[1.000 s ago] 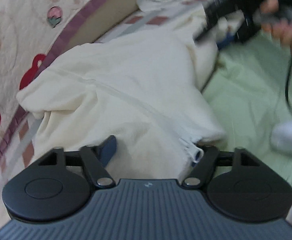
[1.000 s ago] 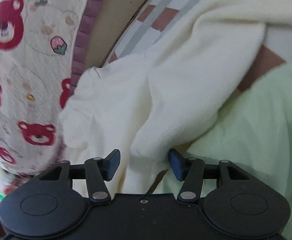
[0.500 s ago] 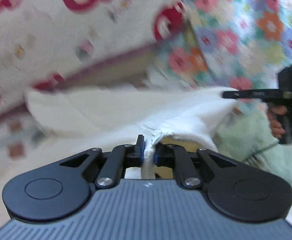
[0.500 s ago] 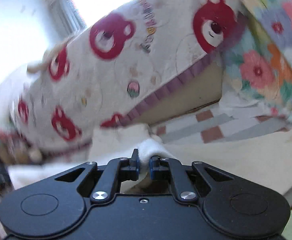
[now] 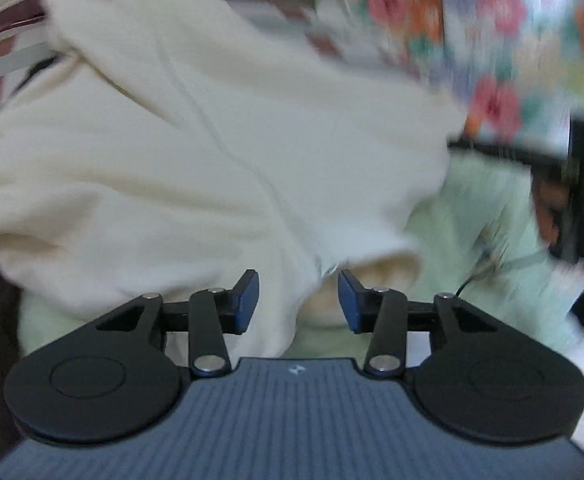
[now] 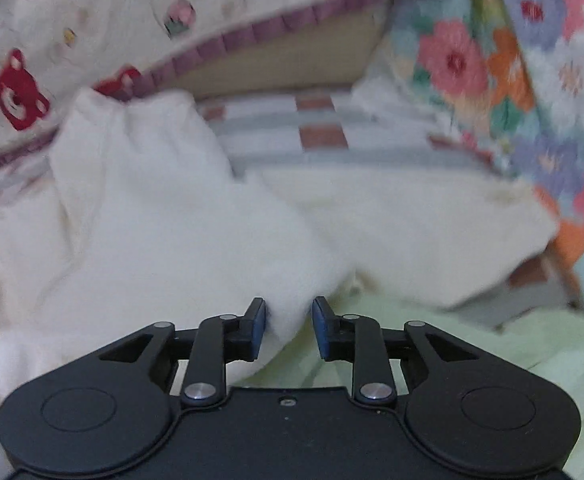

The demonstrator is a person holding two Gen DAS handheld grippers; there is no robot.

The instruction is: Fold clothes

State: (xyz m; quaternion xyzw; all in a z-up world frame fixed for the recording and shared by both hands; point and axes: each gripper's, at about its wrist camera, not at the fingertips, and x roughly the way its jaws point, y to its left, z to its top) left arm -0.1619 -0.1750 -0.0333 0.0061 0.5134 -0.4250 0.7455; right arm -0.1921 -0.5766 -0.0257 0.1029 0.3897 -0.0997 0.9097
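A cream fleece zip jacket (image 5: 196, 128) lies spread on a pale green sheet (image 5: 471, 216); it also shows in the right wrist view (image 6: 164, 232). My left gripper (image 5: 297, 300) is open, with the jacket's zipper edge lying loose between its fingers. My right gripper (image 6: 288, 328) is open, with a corner of the jacket between its fingers, not pinched. The right gripper also appears blurred at the right of the left wrist view (image 5: 571, 168), at the jacket's far corner.
A bear-print quilt (image 6: 92, 32) rises behind the jacket at the left. A floral blanket (image 6: 531, 80) stands at the right. A checked sheet (image 6: 315, 136) lies between them. The green sheet (image 6: 491, 344) spreads in front.
Both grippers were shut on the jacket's edges and held it raised half a second ago. Now both have opened and the jacket lies lower, spread over the bed.
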